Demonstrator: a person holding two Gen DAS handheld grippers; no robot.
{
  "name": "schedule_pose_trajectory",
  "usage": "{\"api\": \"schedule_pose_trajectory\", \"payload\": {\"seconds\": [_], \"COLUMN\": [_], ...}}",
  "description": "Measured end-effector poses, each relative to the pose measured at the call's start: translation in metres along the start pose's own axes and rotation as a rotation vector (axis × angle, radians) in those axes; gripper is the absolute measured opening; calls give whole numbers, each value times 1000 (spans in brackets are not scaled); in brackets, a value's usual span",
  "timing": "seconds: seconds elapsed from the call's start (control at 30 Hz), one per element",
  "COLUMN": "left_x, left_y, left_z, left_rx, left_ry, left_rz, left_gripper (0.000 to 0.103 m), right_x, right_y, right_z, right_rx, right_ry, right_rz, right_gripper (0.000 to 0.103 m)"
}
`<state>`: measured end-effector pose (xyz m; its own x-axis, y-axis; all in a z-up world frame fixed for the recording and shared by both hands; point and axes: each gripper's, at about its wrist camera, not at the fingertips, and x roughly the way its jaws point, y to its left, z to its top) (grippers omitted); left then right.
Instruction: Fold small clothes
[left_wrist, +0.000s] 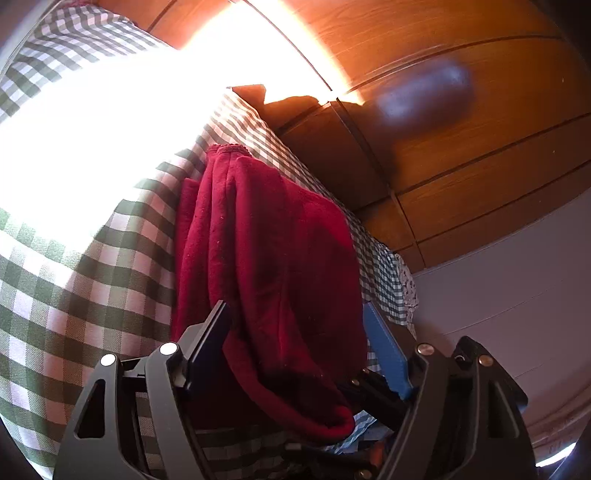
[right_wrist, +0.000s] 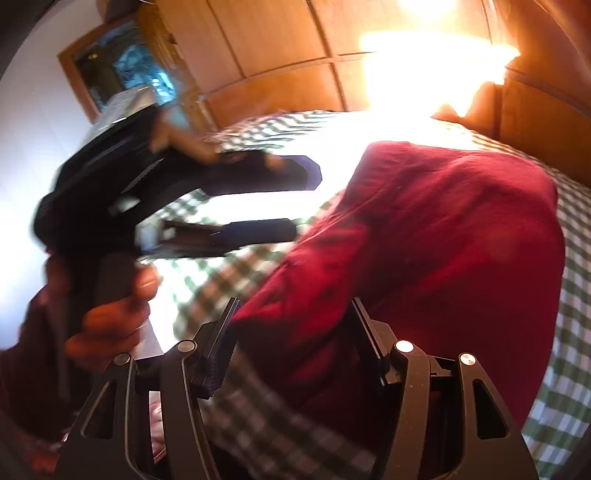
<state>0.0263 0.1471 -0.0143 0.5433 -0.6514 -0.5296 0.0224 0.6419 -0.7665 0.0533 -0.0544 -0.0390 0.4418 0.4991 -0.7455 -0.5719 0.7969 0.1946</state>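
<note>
Centrally, folded red garment (left_wrist: 266, 258) on green-checked cloth (left_wrist: 74, 295); left claw (left_wrist: 295, 317) and right claw (right_wrist: 291, 314) both parted, straddling fabric, gripping nothing.

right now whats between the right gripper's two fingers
In the right wrist view, the edge of the red garment lies between the right gripper fingers, over the checked cloth.

black two-finger left gripper (left_wrist: 295, 314) with silver screws, blue pad on one finger, matching black right gripper (right_wrist: 293, 306), dark red sleeve (right_wrist: 22, 369)
</note>
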Motion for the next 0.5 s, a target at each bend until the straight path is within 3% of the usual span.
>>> {"api": "schedule_pose_trajectory", "payload": {"seconds": [0.13, 0.23, 0.3, 0.37, 0.47, 0.5], "left_x": [12, 21, 25, 29, 31, 33], "left_y": [-3, -9, -14, -19, -35, -44], "left_z": [1, -1, -2, -4, -3, 0], "left_rx": [22, 40, 62, 96, 170, 196], "left_ry": [52, 81, 91, 92, 75, 62], "left_rz": [68, 100, 143, 203, 276, 285], "left_gripper": [73, 70, 60, 33, 12, 12], "right_x": [-28, -56, -67, -78, -84, -83], "right_y": [-9, -24, -37, -49, -54, -54], "right_z": [-17, -39, -43, -53, -62, -63], "right_rx": [44, 85, 117, 153, 175, 175], "right_ry": [-31, -61, -73, -85, -94, -95], "right_rz": [49, 15, -26, -59, -86, -90], "right_gripper": [58, 58, 58, 58, 56, 50]}}
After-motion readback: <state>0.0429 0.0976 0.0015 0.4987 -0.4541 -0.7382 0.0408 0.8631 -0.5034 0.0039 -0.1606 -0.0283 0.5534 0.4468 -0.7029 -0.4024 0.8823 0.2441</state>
